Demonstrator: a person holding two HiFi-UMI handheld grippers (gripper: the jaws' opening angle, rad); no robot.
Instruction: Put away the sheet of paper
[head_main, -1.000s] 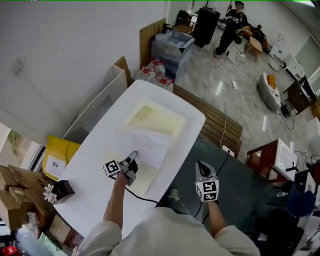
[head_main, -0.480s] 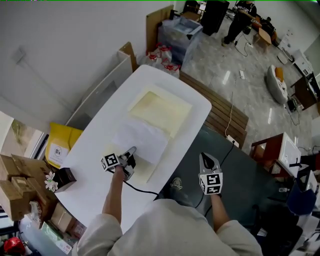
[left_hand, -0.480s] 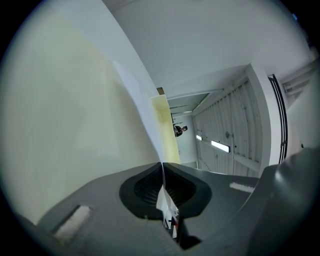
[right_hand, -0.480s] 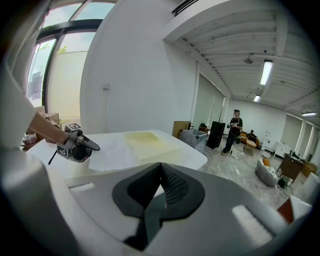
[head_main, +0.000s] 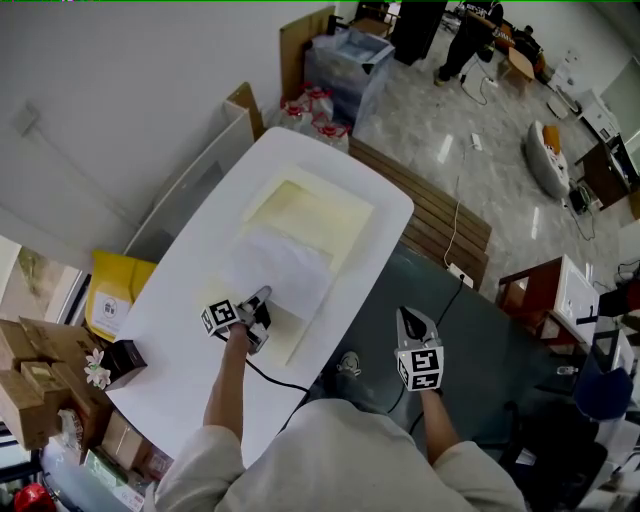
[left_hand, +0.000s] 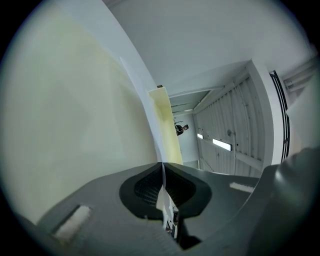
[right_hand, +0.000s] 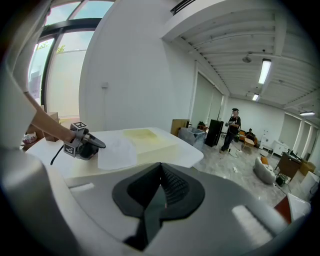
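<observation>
Yellow bag (head_main: 112, 285) beside cardboard boxes (head_main: 35, 370); slatted bench (head_main: 445, 215) along white table (head_main: 180, 295).

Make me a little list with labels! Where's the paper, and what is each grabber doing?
table: white
on the table: pale yellow flat pad
sheet of paper: white, over the pad
left gripper: shut on the sheet's near edge
right gripper: shut, nothing in it, held beside the table, not over it
put away: not yet
</observation>
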